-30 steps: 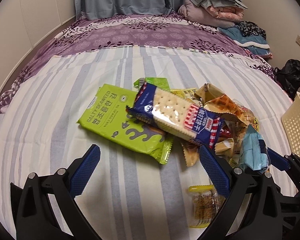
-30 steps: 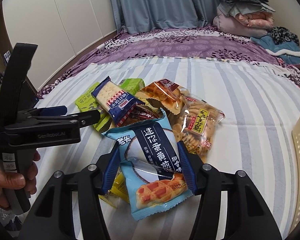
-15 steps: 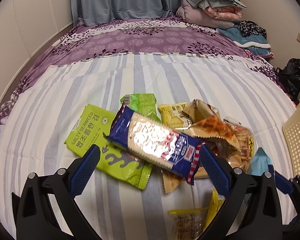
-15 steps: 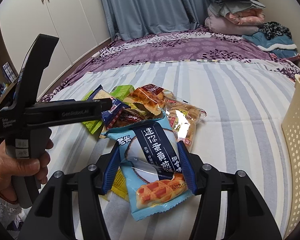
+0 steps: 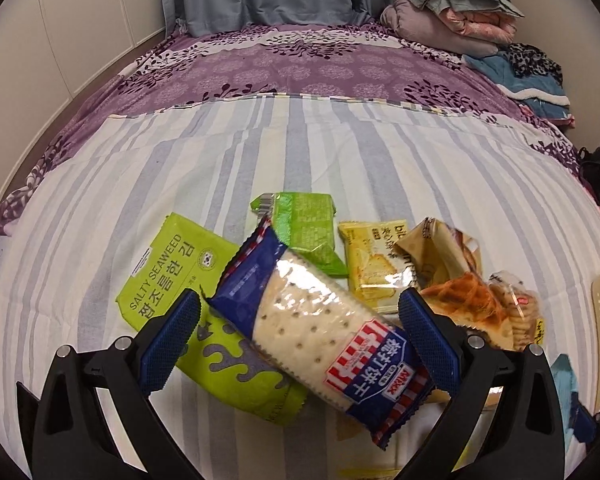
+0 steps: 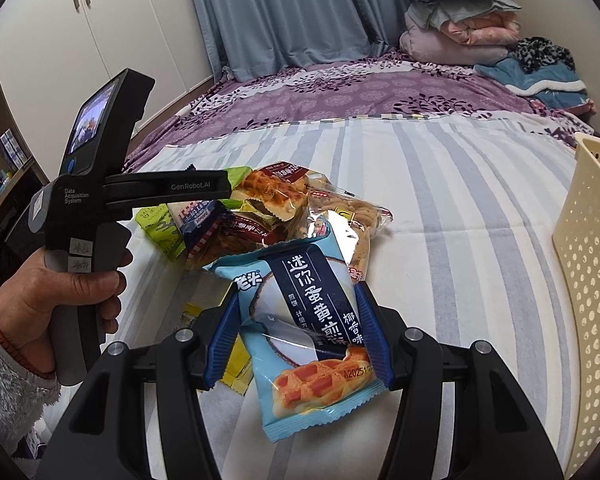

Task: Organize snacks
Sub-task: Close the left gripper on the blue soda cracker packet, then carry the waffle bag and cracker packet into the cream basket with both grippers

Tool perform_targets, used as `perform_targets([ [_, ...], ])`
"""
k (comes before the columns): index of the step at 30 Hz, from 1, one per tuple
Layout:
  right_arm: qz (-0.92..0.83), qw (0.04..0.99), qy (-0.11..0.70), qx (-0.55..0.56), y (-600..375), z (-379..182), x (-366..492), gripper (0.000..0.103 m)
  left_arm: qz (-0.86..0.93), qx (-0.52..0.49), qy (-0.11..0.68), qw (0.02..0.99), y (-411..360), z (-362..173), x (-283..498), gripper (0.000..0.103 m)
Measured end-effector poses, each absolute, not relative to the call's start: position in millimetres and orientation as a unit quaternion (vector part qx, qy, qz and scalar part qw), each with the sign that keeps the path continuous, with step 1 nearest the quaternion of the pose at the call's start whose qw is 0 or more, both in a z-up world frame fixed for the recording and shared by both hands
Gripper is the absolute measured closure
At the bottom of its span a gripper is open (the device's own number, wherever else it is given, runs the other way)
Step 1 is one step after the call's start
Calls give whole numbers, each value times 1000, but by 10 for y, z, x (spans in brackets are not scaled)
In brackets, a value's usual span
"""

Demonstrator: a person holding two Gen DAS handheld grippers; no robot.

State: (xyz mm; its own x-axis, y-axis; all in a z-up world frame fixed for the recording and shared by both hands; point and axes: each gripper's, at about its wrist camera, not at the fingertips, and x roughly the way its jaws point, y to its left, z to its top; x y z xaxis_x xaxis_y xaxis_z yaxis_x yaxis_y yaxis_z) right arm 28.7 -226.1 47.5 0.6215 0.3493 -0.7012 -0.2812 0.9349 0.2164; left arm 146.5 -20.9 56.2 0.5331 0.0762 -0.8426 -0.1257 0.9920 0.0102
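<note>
Snacks [image 5: 340, 280] heaped on striped bedsheet [image 5: 260, 152]; curtains [image 6: 276, 12] at twelve, basket [image 6: 588, 280] at three. Right gripper [image 6: 296, 336] pinching light-blue waffle packet [image 6: 308, 320]. Left gripper [image 5: 300, 336] spread wide, straddling cracker packet [image 5: 320, 332].

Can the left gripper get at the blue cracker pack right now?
Probably yes: the cracker pack lies on top of the pile between the left gripper's open fingers, nothing covering it.

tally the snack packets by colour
green packets: 2
dark blue packet: 1
light blue packet: 1
yellow packets: 2
dark red packet: 1
clear packets: 2
total: 9
</note>
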Motion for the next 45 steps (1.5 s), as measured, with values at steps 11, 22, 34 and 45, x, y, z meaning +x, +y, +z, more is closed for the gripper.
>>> perform_targets([
  [11,186,899,395,37,-2188,500,253,47,71,-32,489,869,120,452,1192,3],
  [22,177,901,395,35,-2183,535,227,47,42,-17,466,884,46,481,1163,49],
  [34,171,907,383,40,-2225,628,136,47,14,-23,443,896,-23,692,983,58],
  [45,163,917,361,52,-2356,771,3,47,-11,-2,409,912,-261,1067,766,58],
])
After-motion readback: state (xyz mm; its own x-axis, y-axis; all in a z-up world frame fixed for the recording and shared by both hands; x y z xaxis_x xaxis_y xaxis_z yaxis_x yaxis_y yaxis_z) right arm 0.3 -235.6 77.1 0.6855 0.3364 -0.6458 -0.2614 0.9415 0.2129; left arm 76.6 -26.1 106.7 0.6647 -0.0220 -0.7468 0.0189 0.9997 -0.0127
